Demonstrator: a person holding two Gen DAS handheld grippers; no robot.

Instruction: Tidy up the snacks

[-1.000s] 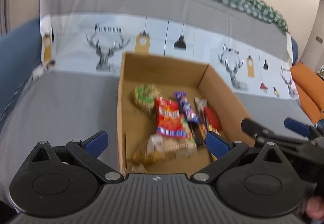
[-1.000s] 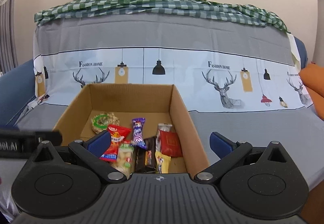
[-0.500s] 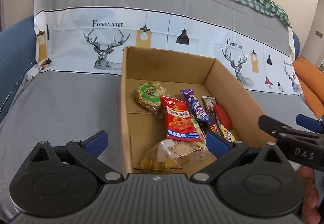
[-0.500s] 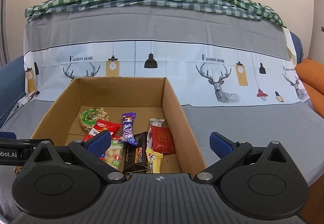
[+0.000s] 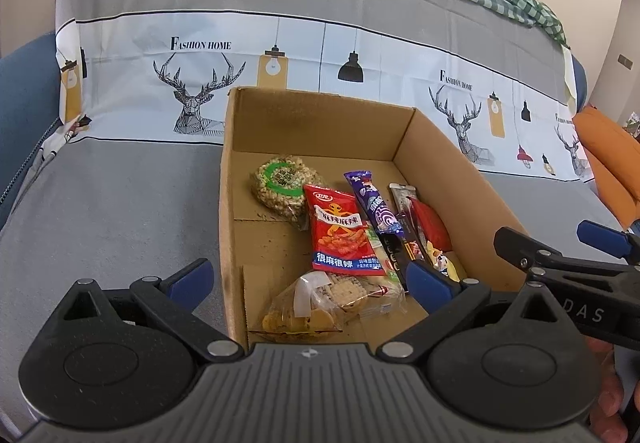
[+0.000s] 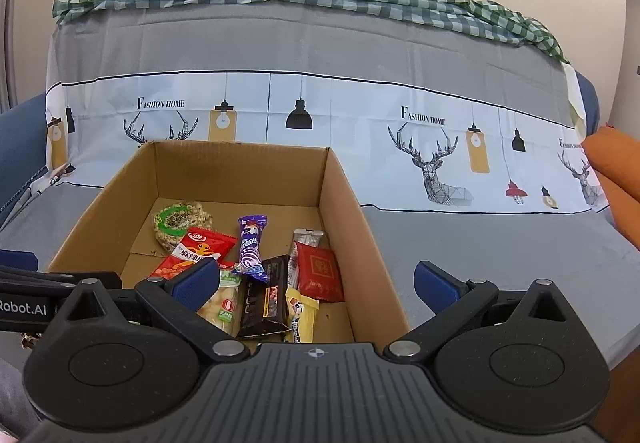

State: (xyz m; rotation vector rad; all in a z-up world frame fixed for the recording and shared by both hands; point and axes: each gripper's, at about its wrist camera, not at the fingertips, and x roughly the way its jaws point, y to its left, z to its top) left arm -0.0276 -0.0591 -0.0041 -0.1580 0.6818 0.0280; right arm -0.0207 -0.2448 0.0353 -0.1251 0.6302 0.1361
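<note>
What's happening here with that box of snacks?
A person holds a two-finger gripper in each hand over a cardboard box on a covered sofa. Both the left gripper and right gripper are open and empty. The snacks lie loose in the box: a round rice cake, a red chip packet, a purple bar and others.

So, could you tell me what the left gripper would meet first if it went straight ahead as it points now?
Probably the clear snack bag at the near end of the box: it lies just ahead of the open left gripper. Depth is unclear, so the box's near wall could come first.
</note>
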